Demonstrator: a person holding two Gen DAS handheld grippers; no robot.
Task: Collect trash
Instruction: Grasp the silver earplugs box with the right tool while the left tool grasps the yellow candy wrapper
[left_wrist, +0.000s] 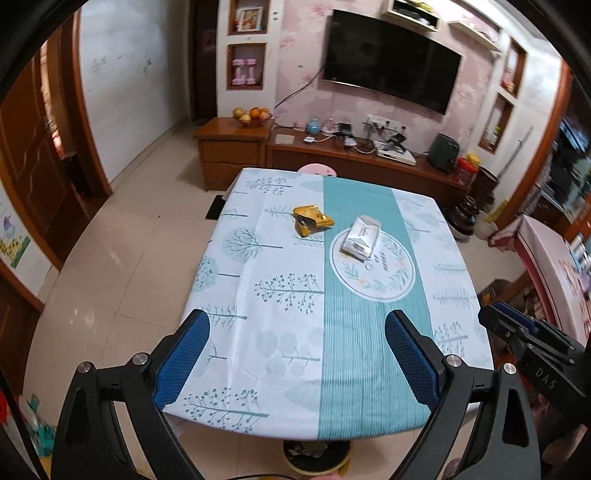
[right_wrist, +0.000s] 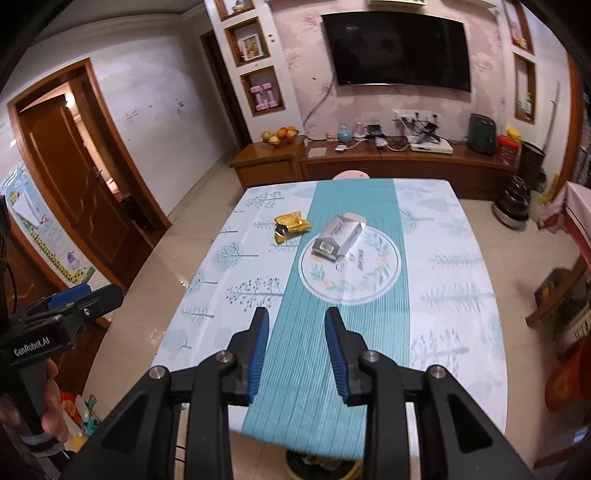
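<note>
Where table (left_wrist: 461, 295) ends, bin (left_wrist: 317, 458) half hidden

A desk cloth (right_wrist: 443, 295) is white with pale blue-grey trees and a teal striped centre band. On it lie a gold wrapper (right_wrist: 290, 225) and a silver-white carton (right_wrist: 340, 236). Blue-padded black fingers (right_wrist: 258, 350) frame it.

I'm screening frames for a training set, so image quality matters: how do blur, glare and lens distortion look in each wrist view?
Left wrist view: strong fisheye bending, dark vignette in the corners, floor glare at left, gold wrapper and white box fairly sharp. Right wrist view: same curvature, the table edges bow, glare on the floor, smear at the far right edge.
</note>
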